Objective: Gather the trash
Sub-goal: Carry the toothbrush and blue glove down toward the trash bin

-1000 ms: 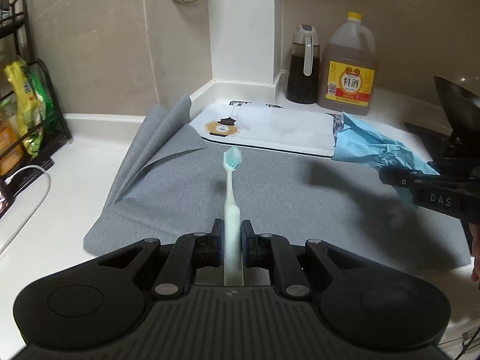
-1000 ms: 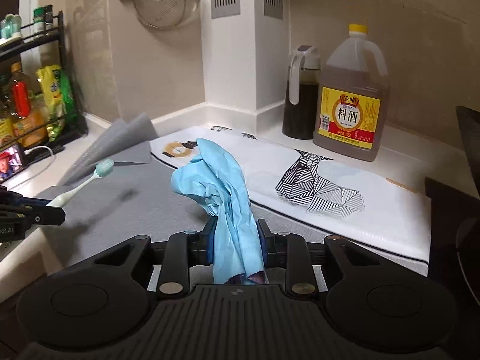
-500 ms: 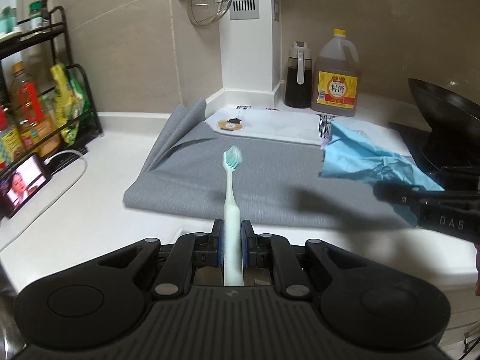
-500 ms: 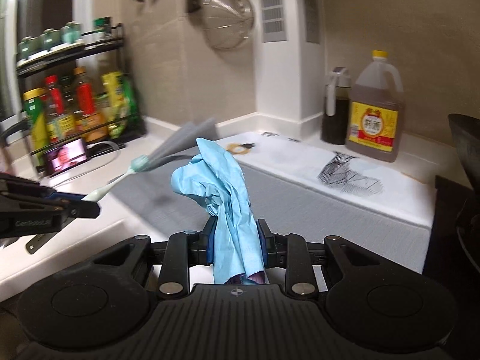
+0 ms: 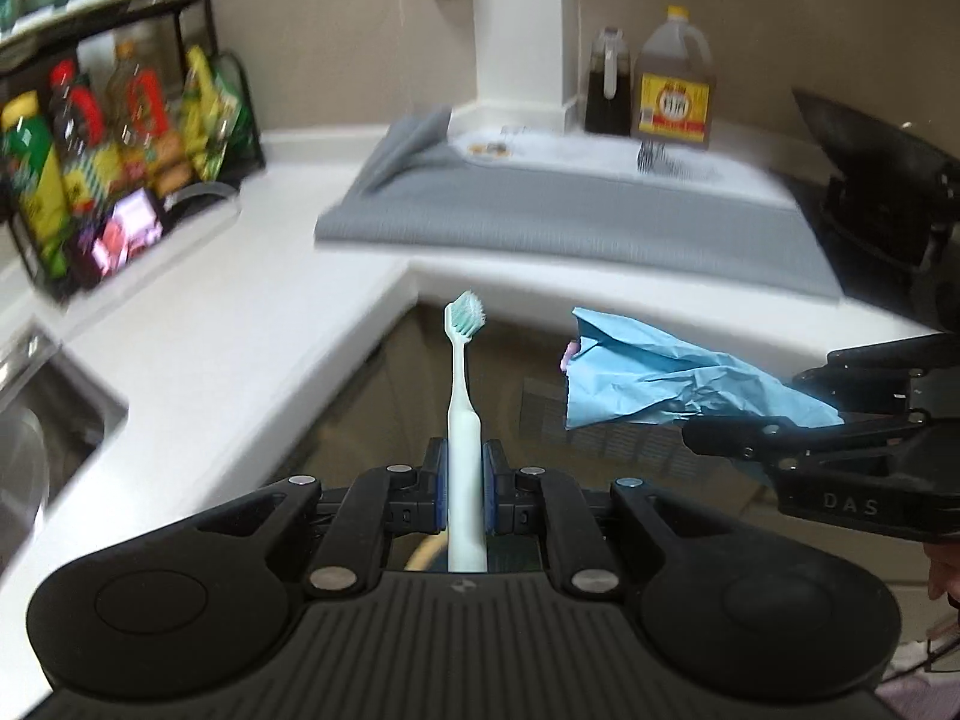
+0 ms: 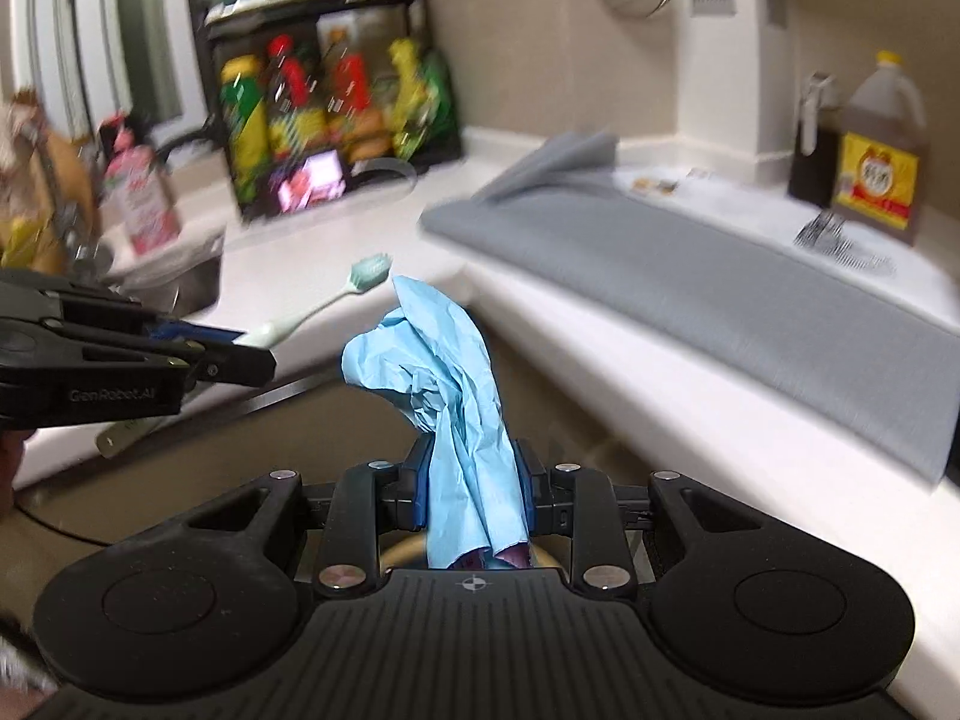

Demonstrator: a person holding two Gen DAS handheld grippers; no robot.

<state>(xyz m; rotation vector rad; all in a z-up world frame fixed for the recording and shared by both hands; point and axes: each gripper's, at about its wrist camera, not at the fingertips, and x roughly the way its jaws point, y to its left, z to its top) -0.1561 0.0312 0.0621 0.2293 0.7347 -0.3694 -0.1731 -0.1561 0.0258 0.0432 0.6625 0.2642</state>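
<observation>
Two grippers: both off the counter edge, over the floor.
Writing: "DAS" on right gripper; "GenRobot.AI" on left gripper.
Left jaws: clamped on toothbrush, pale mint, bristles up.
Right jaws: pinching crumpled blue paper.

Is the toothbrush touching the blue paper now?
Apart. The left wrist view shows open space between the toothbrush and the blue paper.
</observation>
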